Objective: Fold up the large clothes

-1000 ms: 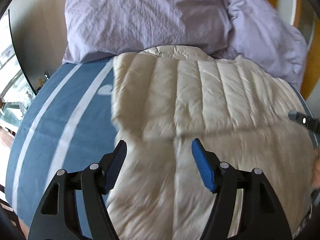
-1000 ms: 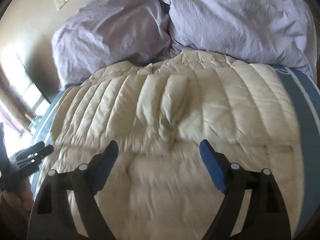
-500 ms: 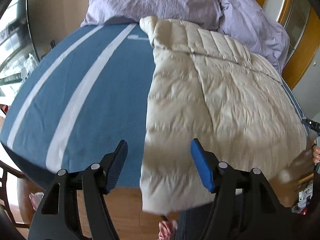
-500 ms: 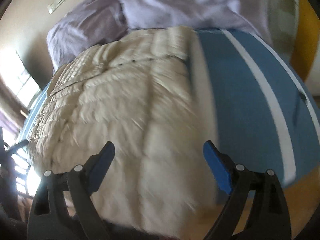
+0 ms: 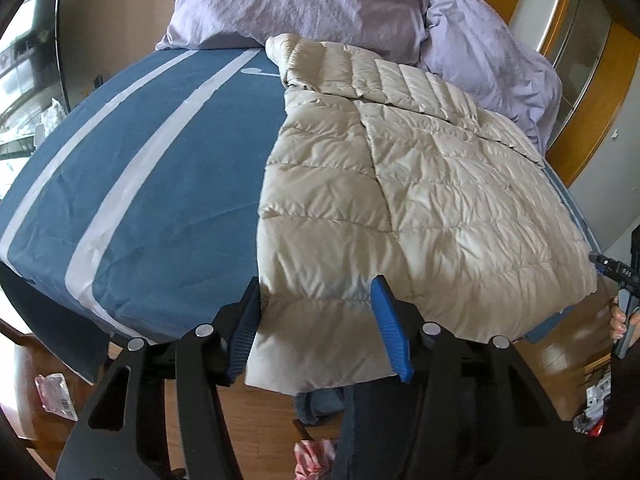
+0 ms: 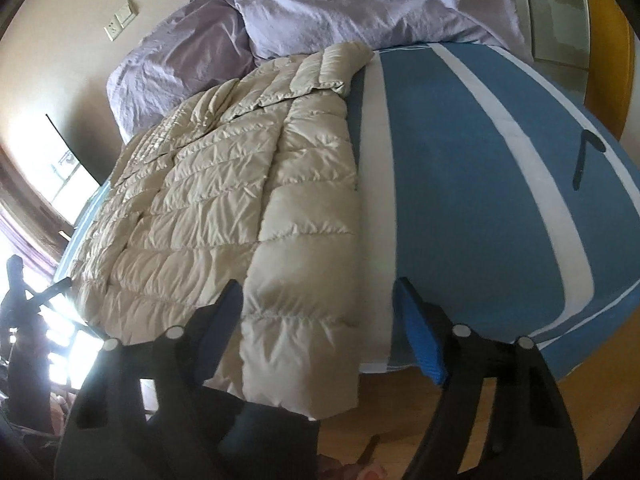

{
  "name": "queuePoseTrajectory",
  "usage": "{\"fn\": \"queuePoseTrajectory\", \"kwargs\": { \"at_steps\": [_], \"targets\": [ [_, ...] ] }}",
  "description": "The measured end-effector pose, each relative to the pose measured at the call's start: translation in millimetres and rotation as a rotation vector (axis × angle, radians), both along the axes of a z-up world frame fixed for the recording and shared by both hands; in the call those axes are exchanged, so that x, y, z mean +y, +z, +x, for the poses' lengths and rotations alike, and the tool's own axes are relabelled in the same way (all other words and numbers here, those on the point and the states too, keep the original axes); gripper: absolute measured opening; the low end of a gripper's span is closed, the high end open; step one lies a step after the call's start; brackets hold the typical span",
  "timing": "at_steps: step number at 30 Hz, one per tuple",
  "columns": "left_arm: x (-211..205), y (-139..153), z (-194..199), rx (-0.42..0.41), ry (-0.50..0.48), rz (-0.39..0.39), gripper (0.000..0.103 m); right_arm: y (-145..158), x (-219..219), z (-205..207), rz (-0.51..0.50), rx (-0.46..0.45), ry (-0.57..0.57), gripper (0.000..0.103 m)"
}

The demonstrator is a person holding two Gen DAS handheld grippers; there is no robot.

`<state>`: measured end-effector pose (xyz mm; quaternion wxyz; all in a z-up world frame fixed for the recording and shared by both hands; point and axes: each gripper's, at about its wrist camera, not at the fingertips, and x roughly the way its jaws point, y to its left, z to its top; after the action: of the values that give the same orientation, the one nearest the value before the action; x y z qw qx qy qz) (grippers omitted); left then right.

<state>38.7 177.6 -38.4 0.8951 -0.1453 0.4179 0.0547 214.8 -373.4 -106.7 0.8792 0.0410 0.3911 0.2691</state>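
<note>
Cream quilted down jacket (image 5: 420, 200) on bed (image 5: 152, 184): light, puffy, slippery. Left tongs (image 5: 316, 324), right tongs (image 6: 320, 328) closing astride near hem corners, probably not yet gripping.

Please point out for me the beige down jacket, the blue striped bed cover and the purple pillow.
beige down jacket (image 5: 420, 208): left wrist view, on its quilted middle.
blue striped bed cover (image 5: 168, 168): left wrist view, on a bare blue part.
purple pillow (image 5: 296, 0): left wrist view, on its wrinkled front.
</note>
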Motion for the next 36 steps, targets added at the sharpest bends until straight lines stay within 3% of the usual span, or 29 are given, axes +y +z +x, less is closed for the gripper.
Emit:
{"fn": "queuePoseTrajectory", "kwargs": {
  "at_steps": [4, 20, 25, 31, 36],
  "targets": [
    [-3, 0, 1, -0.009, 0.001, -0.024, 0.051, -1, 5, -3, 0.025, 0.003, 0.038, 0.061],
    [-9, -3, -7, -0.045, 0.005, -0.141, 0.041, -10, 4, -15, 0.148, 0.042, 0.091, 0.038],
    [-9, -6, -9, -0.039, 0.018, -0.161, 0.021, -16, -1, -16, 0.179, 0.067, 0.083, 0.014],
    [-11, -2, -11, -0.059, 0.034, -0.142, 0.006, -7, 0, -18, 0.198, 0.036, 0.058, 0.006],
    [-10, 24, -13, -0.131, 0.046, -0.1, 0.003, 19, -3, -19, 0.219, -0.029, 0.026, 0.005]
  ]
}}
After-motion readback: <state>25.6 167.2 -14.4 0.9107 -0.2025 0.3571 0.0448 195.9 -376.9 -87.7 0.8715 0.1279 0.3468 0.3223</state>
